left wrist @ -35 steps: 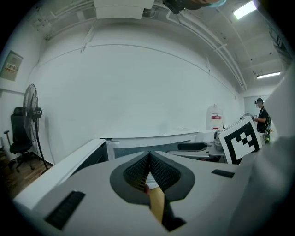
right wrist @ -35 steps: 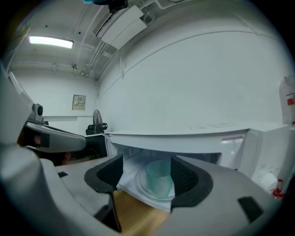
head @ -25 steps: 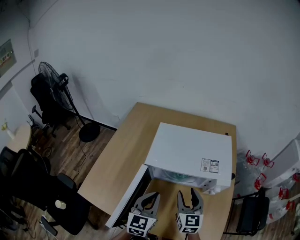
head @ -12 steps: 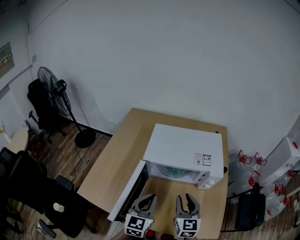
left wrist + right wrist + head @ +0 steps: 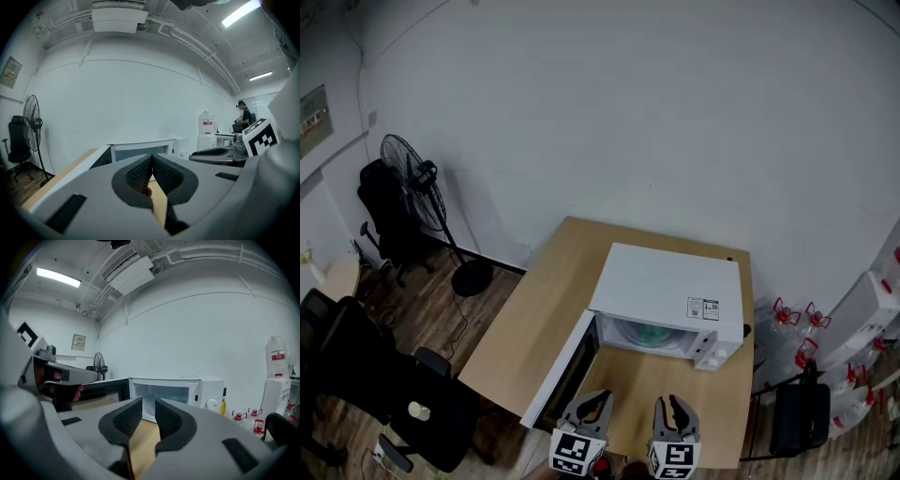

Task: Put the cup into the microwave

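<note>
Pulling back from the open microwave (image 5: pixel 670 286), leaving the greenish cup (image 5: pixel 652 334) inside it; holding left gripper (image 5: pixel 598 405) fingers together, empty; closing right gripper (image 5: pixel 672 407) fingers to a narrow empty gap.

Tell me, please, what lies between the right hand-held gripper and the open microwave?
Only bare wooden tabletop; the head view shows that stretch empty up to the microwave.

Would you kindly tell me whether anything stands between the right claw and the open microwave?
Nothing visible does. Only bare table lies between the right claw, whose empty jaws have just been closing, and the microwave. Its door is swung out to the left, clear of that line.
</note>
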`<control>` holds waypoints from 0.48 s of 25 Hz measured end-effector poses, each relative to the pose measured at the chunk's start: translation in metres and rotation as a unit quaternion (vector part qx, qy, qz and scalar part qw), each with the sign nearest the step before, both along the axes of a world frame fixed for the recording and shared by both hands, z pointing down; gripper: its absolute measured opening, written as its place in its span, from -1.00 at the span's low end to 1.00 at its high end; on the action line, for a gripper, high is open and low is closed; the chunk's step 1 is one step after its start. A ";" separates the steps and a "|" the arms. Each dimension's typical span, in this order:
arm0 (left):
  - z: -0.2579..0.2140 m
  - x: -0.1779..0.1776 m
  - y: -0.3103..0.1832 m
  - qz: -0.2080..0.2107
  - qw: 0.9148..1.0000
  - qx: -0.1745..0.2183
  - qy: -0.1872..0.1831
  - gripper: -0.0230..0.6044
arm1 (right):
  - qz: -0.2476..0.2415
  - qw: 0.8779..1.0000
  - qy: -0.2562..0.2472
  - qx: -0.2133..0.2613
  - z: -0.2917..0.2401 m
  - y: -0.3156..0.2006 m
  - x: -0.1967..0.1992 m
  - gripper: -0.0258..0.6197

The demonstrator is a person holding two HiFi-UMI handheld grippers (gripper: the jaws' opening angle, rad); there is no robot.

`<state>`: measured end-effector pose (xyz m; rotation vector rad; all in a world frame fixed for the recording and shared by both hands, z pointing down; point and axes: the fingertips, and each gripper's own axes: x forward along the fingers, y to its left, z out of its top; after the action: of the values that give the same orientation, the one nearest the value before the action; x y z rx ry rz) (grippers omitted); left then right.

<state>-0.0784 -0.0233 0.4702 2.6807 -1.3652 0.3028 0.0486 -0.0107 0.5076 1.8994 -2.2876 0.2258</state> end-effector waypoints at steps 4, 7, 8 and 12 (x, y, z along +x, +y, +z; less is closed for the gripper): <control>-0.001 -0.002 0.010 -0.001 1.000 0.001 0.000 -0.85 | 0.001 1.000 0.002 -0.001 0.002 0.012 0.000 -0.79; -0.001 -0.003 0.015 -0.002 1.000 0.004 0.000 -0.85 | -0.002 1.000 0.001 0.001 0.000 0.018 -0.002 -0.85; -0.002 -0.003 0.017 -0.002 1.000 0.004 0.000 -0.85 | -0.005 1.000 0.002 0.001 -0.001 0.019 -0.003 -0.85; 0.001 -0.006 0.023 -0.001 1.000 0.002 0.000 -0.85 | -0.010 1.000 0.010 -0.001 -0.004 0.025 -0.008 -0.86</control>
<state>-0.0845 -0.0004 0.4711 2.6828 -1.3708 0.3012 0.0402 0.0139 0.5037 1.8683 -2.2920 0.2054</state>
